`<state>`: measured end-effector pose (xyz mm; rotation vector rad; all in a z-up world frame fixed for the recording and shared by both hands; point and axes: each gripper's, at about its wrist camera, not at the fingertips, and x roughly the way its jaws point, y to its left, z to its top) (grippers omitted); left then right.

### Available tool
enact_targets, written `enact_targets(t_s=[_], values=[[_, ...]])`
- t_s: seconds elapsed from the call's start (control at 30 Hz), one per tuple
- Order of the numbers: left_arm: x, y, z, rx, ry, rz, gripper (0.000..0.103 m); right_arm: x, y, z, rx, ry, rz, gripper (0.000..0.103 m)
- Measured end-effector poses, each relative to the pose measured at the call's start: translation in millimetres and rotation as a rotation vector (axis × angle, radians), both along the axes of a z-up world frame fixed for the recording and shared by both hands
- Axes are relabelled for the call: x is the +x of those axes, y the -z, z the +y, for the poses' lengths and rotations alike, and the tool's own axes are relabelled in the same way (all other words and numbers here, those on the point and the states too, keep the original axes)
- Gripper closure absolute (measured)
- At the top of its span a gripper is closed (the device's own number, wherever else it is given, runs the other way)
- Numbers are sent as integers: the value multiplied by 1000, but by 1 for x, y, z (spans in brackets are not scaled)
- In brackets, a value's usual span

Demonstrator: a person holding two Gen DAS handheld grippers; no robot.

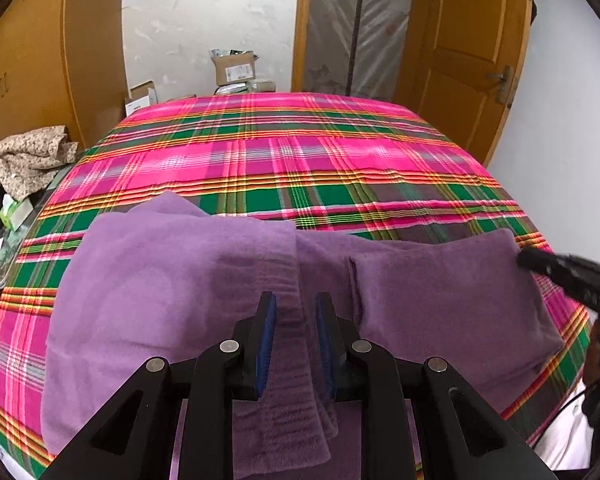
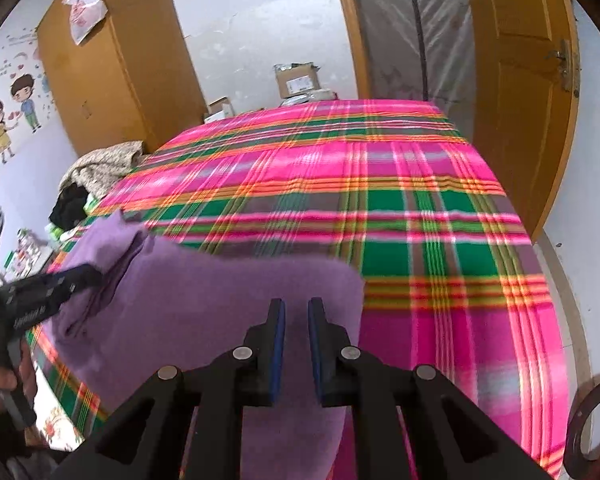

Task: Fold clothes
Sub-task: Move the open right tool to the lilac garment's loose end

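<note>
The purple garment (image 1: 172, 280) lies partly folded on the plaid bed (image 1: 300, 152), its ribbed strip between the slightly parted left gripper (image 1: 296, 340), the right gripper (image 2: 296, 344) narrowly parted and empty; more folds likely remain.

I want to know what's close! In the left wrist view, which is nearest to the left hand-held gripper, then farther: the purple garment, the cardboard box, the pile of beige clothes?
1. Purple garment, right under the left hand-held gripper.
2. Pile of beige clothes, off the bed's left side.
3. Cardboard box, past the bed's far end by the wall.
</note>
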<state>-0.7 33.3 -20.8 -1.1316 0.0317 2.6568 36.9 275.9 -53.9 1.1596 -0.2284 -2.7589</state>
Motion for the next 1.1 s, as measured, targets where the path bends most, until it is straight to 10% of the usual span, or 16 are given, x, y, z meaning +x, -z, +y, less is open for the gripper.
enact_targets(t_s=[0.67,0.73,0.83,1.1], values=[[18,17,37,57,215,-41,82,33,5,17,-106,-11,-26,91],[23,19,35,61,218,-44,82,41,9,21,-140,-19,-35,84],[28,16,35,61,224,-35,82,49,17,28,-194,-12,-61,46],[33,18,37,62,234,-46,82,59,27,36,-343,-30,-108,46]])
